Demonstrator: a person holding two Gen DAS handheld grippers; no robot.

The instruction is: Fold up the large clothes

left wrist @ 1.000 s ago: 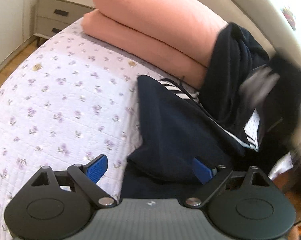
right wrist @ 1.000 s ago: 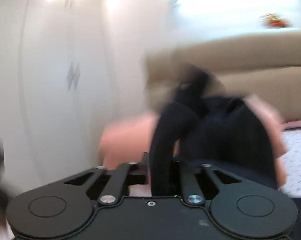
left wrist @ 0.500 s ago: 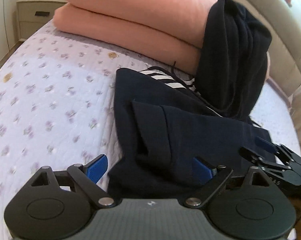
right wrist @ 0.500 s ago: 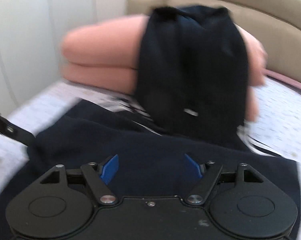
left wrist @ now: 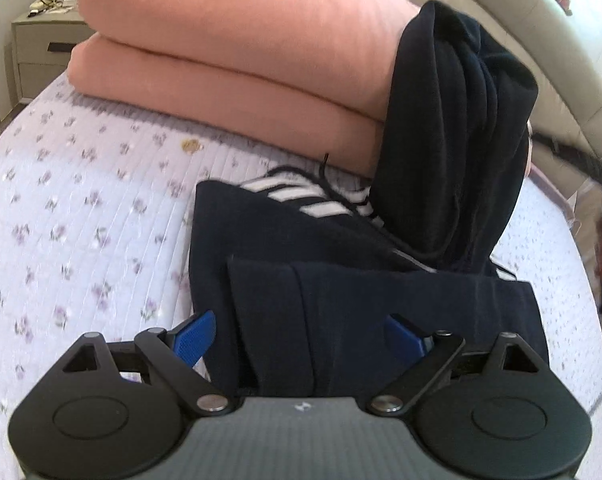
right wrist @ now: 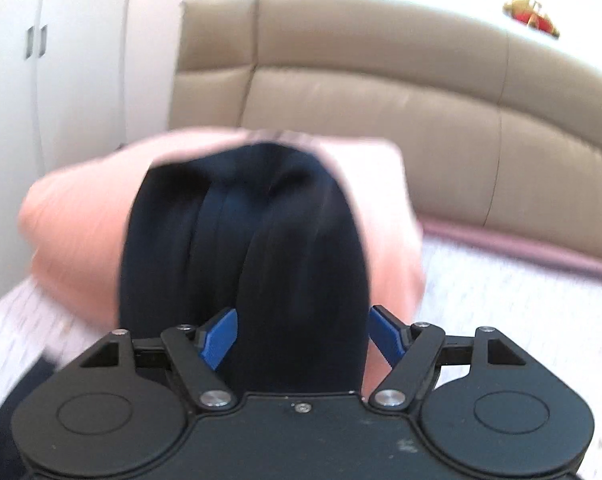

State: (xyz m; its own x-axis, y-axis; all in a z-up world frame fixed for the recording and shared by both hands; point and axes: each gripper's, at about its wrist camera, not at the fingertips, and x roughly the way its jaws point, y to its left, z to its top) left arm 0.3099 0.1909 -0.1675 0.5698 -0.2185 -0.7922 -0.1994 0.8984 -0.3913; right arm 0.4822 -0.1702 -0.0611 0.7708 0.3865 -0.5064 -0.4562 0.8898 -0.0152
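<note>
Navy fabric is filling both views: the dark navy garment [left wrist: 341,280] with white stripes is lying on the floral quilt [left wrist: 81,200], its near folded part flat just in front of the folded pink blanket [left wrist: 241,60], its far part climbing up and draping over that blanket's right end. So the garment's long axis is running from the near edge away toward the blanket. The left gripper [left wrist: 301,336] is tilting steeply down over the near folded edge, fingers standing wide, cloth lying between them but neither blue pad pressing on it. The right gripper [right wrist: 301,336] is pointing more shallowly at the draped bundle [right wrist: 245,240] on the blanket, the beige headboard [right wrist: 381,100] behind it; its jaws have just been opening and are standing wide, the dark cloth sitting between them unpinched. By my reading the right hand is nearer the draped part, and that part is needing to come down off the blanket next.
</note>
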